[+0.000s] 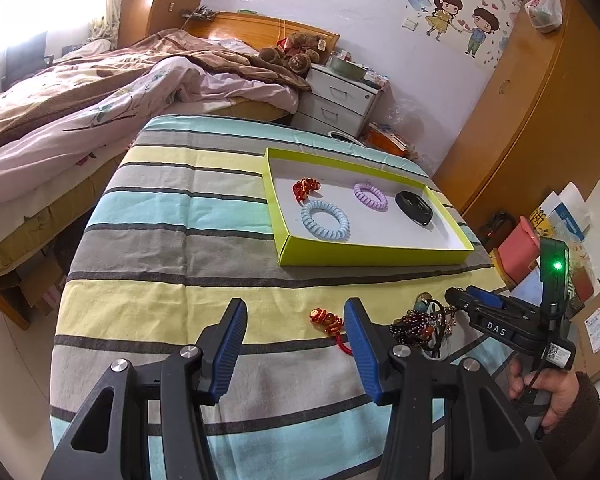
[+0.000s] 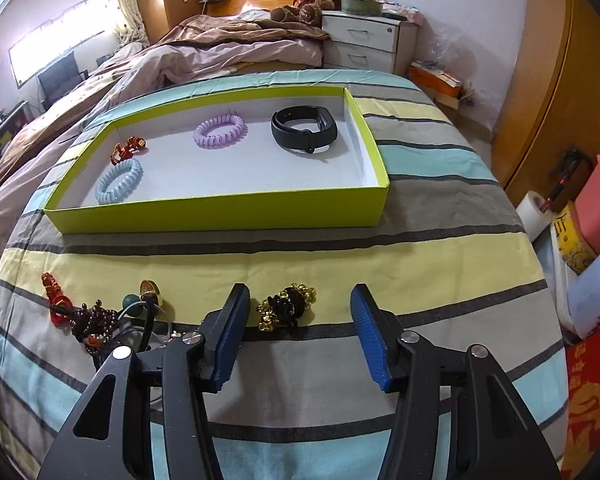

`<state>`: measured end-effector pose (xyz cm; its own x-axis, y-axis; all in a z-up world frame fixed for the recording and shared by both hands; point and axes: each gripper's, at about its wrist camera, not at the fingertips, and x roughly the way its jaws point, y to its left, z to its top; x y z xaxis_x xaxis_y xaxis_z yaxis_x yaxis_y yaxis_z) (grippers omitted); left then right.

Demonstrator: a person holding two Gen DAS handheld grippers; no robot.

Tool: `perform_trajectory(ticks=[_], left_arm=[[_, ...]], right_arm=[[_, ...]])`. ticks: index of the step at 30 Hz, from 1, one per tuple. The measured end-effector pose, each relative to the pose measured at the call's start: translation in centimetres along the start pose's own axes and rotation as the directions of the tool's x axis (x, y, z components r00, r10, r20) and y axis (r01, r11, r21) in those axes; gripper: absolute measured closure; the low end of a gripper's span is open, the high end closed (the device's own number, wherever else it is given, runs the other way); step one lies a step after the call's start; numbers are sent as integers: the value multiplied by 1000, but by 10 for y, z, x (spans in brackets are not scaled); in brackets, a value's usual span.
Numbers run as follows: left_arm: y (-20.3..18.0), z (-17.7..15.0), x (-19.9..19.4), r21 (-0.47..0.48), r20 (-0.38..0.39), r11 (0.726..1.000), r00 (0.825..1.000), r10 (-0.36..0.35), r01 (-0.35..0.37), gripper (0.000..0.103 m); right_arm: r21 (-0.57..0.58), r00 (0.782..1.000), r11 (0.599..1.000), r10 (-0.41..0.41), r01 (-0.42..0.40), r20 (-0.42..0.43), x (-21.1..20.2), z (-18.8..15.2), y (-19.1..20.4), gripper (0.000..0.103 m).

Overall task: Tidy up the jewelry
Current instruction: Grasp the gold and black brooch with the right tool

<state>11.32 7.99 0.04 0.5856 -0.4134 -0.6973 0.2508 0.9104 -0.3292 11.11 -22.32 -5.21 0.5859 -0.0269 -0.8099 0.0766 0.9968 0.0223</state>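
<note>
My left gripper (image 1: 296,354) hides part of the red knotted charm (image 1: 327,319), whose cord runs behind its right finger, and the heap of dark beaded strands (image 1: 422,326) beside it is a tangle I cannot sort into separate pieces. In the right wrist view that same heap is partly covered by my right gripper's (image 2: 296,338) left finger (image 2: 228,332), and its clear and metal bits are too small to name. The room's edges bend and darken at the rim of both views. My left gripper tilts down over the striped cloth (image 1: 172,248), jaws apart with only cloth between them. My right gripper also points down, jaws spread and gripping nothing, with a black and gold beaded ornament (image 2: 287,307) lying just beyond the gap on the cloth. From the left wrist view my right hand (image 1: 548,392) wraps its handle, a dark fuzzy sleeve at the wrist. Farther back sits the green-walled tray (image 2: 220,212), holding a red trinket (image 2: 129,148), a pale blue coil band (image 2: 120,181), a lilac coil band (image 2: 220,131) and a black wristband (image 2: 304,129), all apart from one another
</note>
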Motion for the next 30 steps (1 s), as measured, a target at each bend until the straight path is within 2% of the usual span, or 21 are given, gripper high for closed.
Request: perform_trajectory(ticks=[1,6,9,12,15,18,21,26,30], left_arm=[[1,1,1,1,-7,1000,1000,-9,9,53],[5,4,7,13,-58,1000,998,-13,14,53],[2,6,5,37,-87,999,996,-1,4,53],[3,3,0,51,-101,999,995,25,-20,53],[3,-3,-7,72,-70,996,996,48,-43,53],[6,-10,-10,32,-50,999,998,38,-37,53],[3,-17,-8,4,-39,1000,999,25,-25,53],[-10,-16,-3,-24,-28,999,999,39,-39,53],[-26,-15,12,0,-46,997,996,80,-80,53]], right_arm=[[-4,1000,1000,-16,16,4,-1,-1,2,65],[-28,998,998,-56,56,18,-4,-5,11,79],[-33,997,997,-69,70,21,-6,-7,13,80],[-26,999,998,-49,50,23,-10,-9,10,82],[-7,999,1000,-19,19,45,-16,-12,5,83],[23,997,1000,16,-18,76,-26,-12,-1,86],[-25,994,999,30,-28,101,-37,-10,1,86],[-43,985,994,102,-97,140,-55,-10,-8,86],[-42,976,990,139,-134,168,-65,-16,-13,86]])
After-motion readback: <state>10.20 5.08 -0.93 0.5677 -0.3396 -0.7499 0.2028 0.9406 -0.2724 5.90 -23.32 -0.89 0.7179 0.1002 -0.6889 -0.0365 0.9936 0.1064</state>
